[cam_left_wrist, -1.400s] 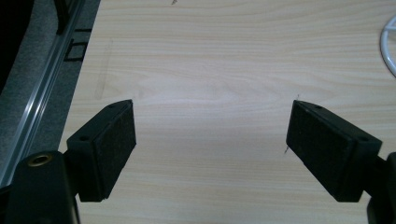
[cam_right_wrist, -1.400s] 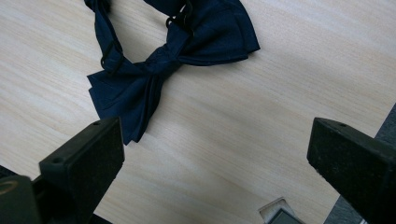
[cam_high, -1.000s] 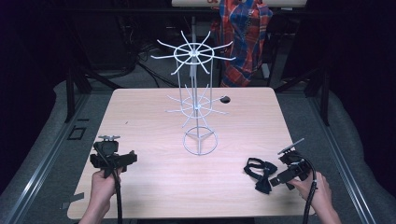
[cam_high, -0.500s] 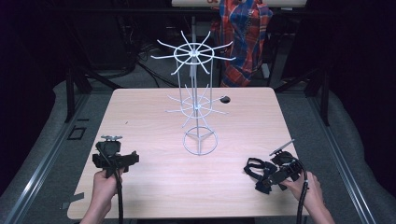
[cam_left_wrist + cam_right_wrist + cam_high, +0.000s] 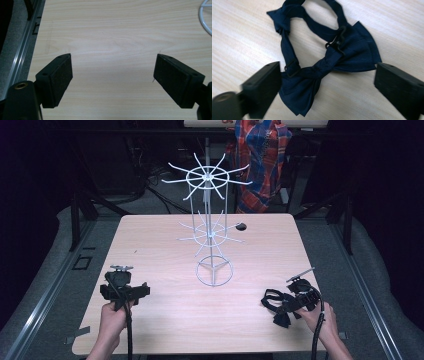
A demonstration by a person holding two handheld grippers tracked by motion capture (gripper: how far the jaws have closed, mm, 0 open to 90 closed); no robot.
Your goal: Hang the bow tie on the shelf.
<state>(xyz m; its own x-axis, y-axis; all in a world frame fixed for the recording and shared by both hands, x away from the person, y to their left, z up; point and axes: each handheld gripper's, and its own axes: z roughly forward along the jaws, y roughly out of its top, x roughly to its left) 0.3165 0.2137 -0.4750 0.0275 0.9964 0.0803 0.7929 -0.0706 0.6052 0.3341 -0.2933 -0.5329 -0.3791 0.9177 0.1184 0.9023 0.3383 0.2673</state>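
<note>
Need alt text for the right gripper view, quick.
A dark navy bow tie with its looped neck strap lies on the light wooden table, between the right gripper's open black jaws, untouched by either.

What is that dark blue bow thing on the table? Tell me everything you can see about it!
It is a bow tie of dark navy cloth that looks smooth and slightly shiny. It has two fanned wings, pinched at a middle knot, and a neck strap curled in a loop, with a small dark hook and slider. It lies flat on the wooden table, near its right front corner. The right gripper hangs over it with jaws wide open, one on each side.
</note>
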